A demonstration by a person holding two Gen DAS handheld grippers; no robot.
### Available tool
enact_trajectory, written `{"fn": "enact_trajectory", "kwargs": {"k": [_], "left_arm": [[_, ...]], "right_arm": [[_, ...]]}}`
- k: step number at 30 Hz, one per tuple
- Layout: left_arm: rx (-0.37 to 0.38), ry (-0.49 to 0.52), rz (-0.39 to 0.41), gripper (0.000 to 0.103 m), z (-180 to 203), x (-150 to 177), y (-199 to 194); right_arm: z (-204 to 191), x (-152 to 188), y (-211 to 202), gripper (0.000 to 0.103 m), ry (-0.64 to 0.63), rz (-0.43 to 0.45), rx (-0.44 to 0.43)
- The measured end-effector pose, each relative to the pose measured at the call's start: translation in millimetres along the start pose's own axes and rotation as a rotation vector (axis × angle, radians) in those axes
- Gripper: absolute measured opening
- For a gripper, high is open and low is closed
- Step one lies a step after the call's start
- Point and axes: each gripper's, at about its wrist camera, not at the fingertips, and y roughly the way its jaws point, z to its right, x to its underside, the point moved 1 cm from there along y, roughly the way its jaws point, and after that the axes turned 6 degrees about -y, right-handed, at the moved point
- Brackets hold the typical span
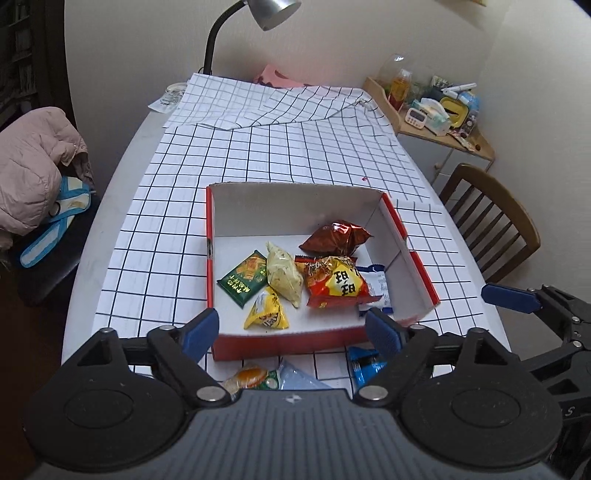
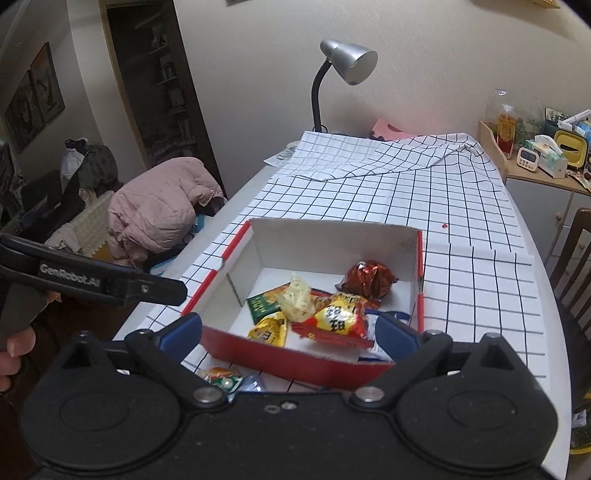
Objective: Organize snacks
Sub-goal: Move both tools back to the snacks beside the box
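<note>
Hovering both grippers, left gripper [image 1: 291, 328] and right gripper [image 2: 291, 332], spread and empty, I see loose snacks [image 1: 258, 378] at bottom centre, outside the red box [image 1: 325, 341]; low approach risks clipping its wall.

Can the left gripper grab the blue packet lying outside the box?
Probably yes. The left gripper is open and empty, and the blue packet lies on the checked cloth just below its right finger, outside the red box; nothing covers it.

snack packets [image 1: 295, 280] lie in the box [image 1: 417, 269] on the tablecloth [image 1: 258, 155]; lamp [image 1: 273, 14] behind.
</note>
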Motion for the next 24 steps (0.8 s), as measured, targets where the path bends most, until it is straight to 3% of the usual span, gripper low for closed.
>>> {"fn": "enact_trajectory", "kwargs": {"k": [9,16,24], "left_arm": [[0.043,-0.025,-0.015,0.09,-13,35,-14],[0.008,-0.055,-0.093,0.091,-27,73,5],[0.0,-0.112,-0.187,0.091,-38,102,25]], "right_arm": [[-13,28,-6,0.102,-0.008,0.003,-0.016],[-16,59,0,0.102,-0.019,-0.053,-0.015],[-9,88,17,0.102,-0.115,-0.118,0.011]]}}
